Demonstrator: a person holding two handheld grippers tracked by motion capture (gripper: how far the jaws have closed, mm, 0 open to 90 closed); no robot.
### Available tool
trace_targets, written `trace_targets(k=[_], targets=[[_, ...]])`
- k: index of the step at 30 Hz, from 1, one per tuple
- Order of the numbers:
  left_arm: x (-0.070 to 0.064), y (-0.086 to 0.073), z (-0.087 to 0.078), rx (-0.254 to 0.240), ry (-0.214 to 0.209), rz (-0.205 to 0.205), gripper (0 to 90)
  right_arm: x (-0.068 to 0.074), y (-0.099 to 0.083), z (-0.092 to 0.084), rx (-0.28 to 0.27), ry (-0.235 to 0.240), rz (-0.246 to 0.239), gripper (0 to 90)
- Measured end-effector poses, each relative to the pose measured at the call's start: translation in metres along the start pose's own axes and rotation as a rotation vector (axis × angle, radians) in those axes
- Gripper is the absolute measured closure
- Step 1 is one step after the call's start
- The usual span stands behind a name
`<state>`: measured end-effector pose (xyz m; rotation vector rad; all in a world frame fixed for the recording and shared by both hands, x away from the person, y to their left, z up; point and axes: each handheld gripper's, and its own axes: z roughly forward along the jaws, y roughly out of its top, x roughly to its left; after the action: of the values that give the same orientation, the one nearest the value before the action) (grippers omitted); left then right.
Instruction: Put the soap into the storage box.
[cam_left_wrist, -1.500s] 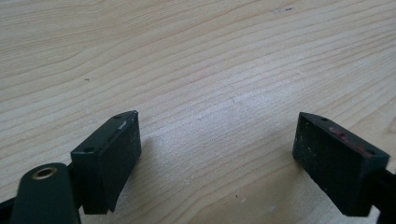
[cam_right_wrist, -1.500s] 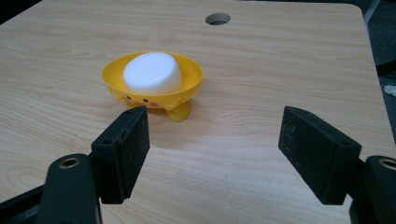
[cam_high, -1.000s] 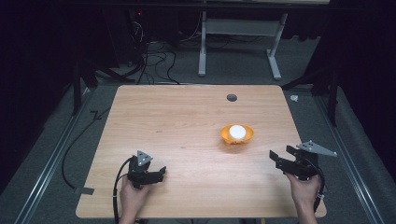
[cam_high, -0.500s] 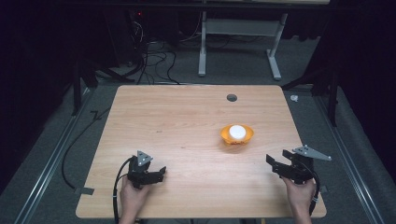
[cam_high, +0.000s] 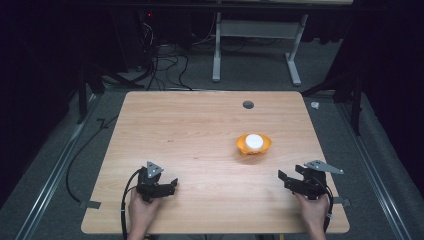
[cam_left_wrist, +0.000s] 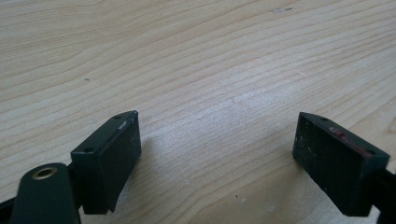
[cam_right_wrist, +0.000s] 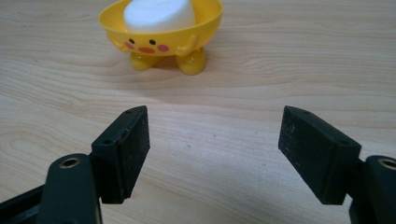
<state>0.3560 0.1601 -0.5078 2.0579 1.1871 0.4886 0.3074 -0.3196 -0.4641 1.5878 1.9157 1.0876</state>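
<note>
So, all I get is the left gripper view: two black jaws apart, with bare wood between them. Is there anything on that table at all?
Observer: Yes. A small yellow plastic bowl with a duckling face stands on the light wooden table, in its right half in the high view.
Operator: Is anything in it?
Observer: A white round block sits in it and rises above the rim. I cannot tell what it is made of.
Operator: Which gripper is nearer to it?
Observer: The right gripper. Its open jaws face the bowl but stand apart from it, with bare wood between them.
</note>
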Motion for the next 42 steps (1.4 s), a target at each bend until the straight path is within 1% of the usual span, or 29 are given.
trace_targets(k=[3, 6, 13, 14, 15, 17, 18, 22, 27, 34, 39, 42], targets=[[0.000, 0.000, 0.000, 0.000, 0.000, 0.000, 15.7, 0.001, -0.003, 0.004, 0.005, -0.001, -0.012, 25.4], [0.000, 0.000, 0.000, 0.001, -0.001, 0.000, 15.7, 0.002, -0.005, 0.007, 0.016, -0.001, 0.002, 25.4], [0.000, 0.000, 0.000, 0.000, 0.000, 0.000, 15.7, 0.004, -0.008, 0.013, 0.025, -0.006, -0.013, 25.4], [0.000, 0.000, 0.000, 0.000, 0.000, 0.000, 15.7, 0.004, -0.009, 0.014, 0.029, -0.008, -0.008, 25.4], [0.000, 0.000, 0.000, 0.001, -0.001, 0.000, 15.7, 0.004, -0.009, 0.015, 0.030, -0.009, -0.016, 25.4], [0.000, 0.000, 0.000, 0.001, -0.001, 0.000, 15.7, 0.004, -0.011, 0.017, 0.036, -0.012, -0.014, 25.4], [0.000, 0.000, 0.000, 0.000, 0.000, 0.000, 15.7, 0.004, -0.011, 0.019, 0.035, -0.013, -0.024, 25.4], [0.000, 0.000, 0.000, 0.000, 0.000, 0.000, 15.7, 0.007, -0.015, 0.024, 0.044, -0.017, -0.021, 25.3], [0.000, 0.000, 0.000, 0.000, 0.000, 0.000, 15.7, 0.011, -0.017, 0.031, 0.061, -0.029, -0.042, 25.3], [0.000, 0.000, 0.000, 0.000, 0.000, 0.000, 15.7, 0.014, -0.020, 0.038, 0.084, -0.044, -0.054, 25.3], [0.000, 0.000, 0.000, 0.000, 0.000, 0.000, 15.7, 0.017, -0.020, 0.040, 0.096, -0.068, -0.088, 25.2], [0.000, 0.000, 0.000, 0.000, 0.000, 0.000, 15.7, 0.021, -0.019, 0.043, 0.114, -0.096, -0.142, 23.9]])
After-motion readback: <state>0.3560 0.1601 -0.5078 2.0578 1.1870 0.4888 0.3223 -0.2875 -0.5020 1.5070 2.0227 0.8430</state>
